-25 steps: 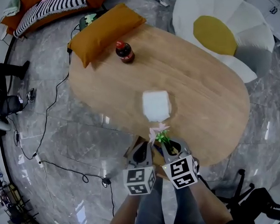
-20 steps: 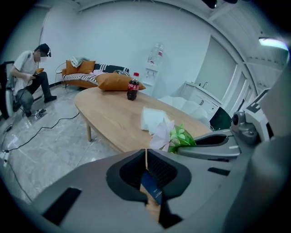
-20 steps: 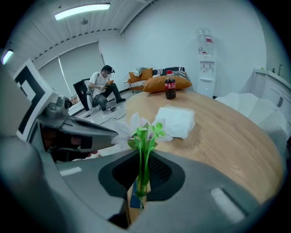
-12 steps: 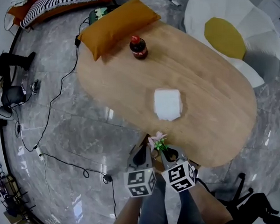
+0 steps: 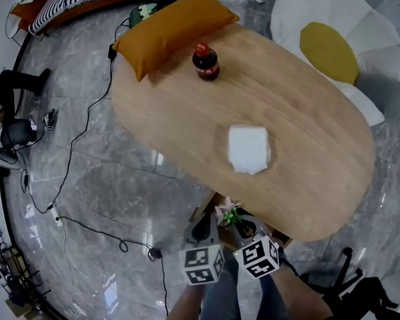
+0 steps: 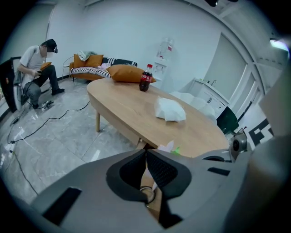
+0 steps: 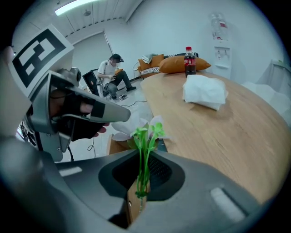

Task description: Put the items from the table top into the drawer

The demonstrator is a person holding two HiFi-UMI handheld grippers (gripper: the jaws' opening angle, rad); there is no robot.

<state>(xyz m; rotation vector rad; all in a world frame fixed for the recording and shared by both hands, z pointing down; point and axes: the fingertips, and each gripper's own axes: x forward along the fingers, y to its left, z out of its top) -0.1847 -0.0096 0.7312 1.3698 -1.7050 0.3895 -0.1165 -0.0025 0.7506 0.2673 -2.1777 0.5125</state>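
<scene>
My right gripper (image 5: pixel 238 221) (image 7: pixel 144 152) is shut on the green stem of a small artificial flower (image 5: pixel 227 210) (image 7: pixel 146 134) with pale pink petals. It holds the flower over the open wooden drawer (image 5: pixel 202 207) (image 7: pixel 116 145) under the table's near edge. My left gripper (image 5: pixel 207 224) (image 6: pixel 146 151) hangs right beside it, jaws together with nothing between them. On the oval wooden table (image 5: pixel 308 184) lie a white packet (image 5: pixel 249 148) (image 7: pixel 204 92) (image 6: pixel 169 110) and, farther off, a cola bottle (image 5: pixel 205 61) (image 6: pixel 146 78).
An orange pillow (image 5: pixel 173 27) lies on the table's far end. A white and yellow chair (image 5: pixel 334 48) stands at the right. Cables (image 5: pixel 73 162) trail over the grey floor. A seated person (image 6: pixel 36 68) is far left. A black chair base (image 5: pixel 357 285) stands near my legs.
Both grippers have sunk together toward the drawer at the table's near edge. The flower has gone down with the right gripper, which is still shut on its stem.
</scene>
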